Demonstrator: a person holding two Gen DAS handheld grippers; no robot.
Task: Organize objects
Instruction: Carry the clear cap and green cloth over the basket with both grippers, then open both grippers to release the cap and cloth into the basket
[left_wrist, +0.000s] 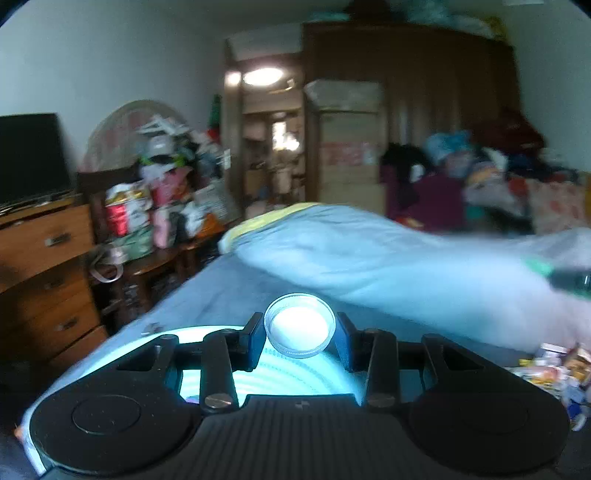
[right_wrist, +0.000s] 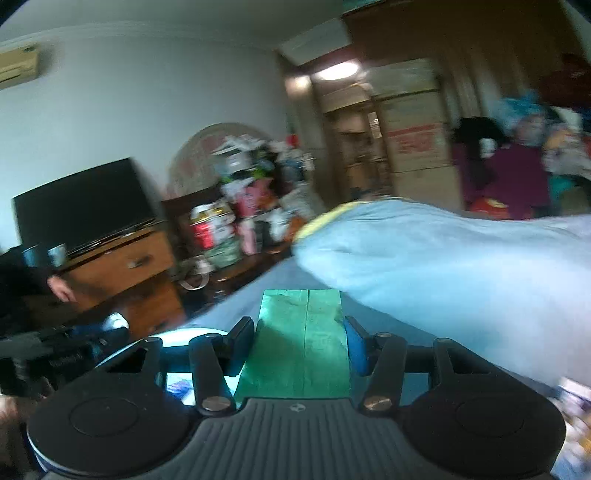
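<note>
2 grippers, each with 1 item. The left gripper (left_wrist: 300, 331) clamps 1 round white lid (left_wrist: 300, 325) between its fingers, open side facing the camera. The right gripper (right_wrist: 301, 341) clamps 1 green packet (right_wrist: 301, 339), long axis pointing forward, above the blue bed (right_wrist: 443, 266).

left gripper (left_wrist: 300, 334): black, ribbed body, brass screws | right gripper (right_wrist: 300, 341): black, blue pads (right_wrist: 356, 341)

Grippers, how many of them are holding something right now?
2. The left gripper is closed on a white jar; the right gripper is closed on a green packet. None seems hidden.
</note>
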